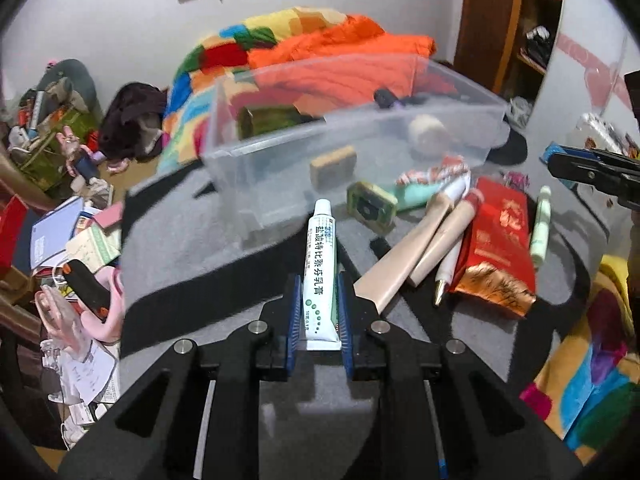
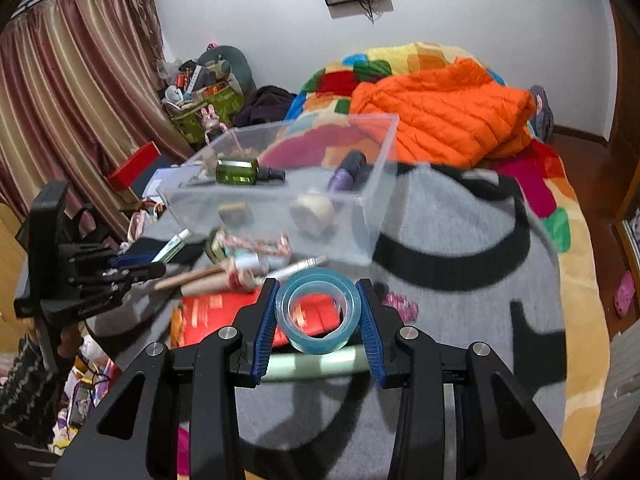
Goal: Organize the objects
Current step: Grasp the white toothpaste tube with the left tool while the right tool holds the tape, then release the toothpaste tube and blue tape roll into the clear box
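Both grippers loaded, bin ahead of both.

The left gripper (image 1: 319,308) is clamped on the tube (image 1: 321,268), long axis running along the fingers with the cap pointing at the bin (image 1: 280,184), which sits just past the cap and slightly left. The right gripper (image 2: 318,312) is pinching the tape roll (image 2: 318,311) by its sides, hole facing the camera; the bin (image 2: 360,224) lies ahead and a little left of it, with the loose pile between. Judging by the views, the left is nearer the bin, so the tube likely drops first. The bin's clear walls blur its contents: a green bottle (image 2: 240,171), a purple item and a pale round thing show, and the rest is unclear. A pale green stick under the right gripper is partly hidden by the roll. Both views have motion blur.
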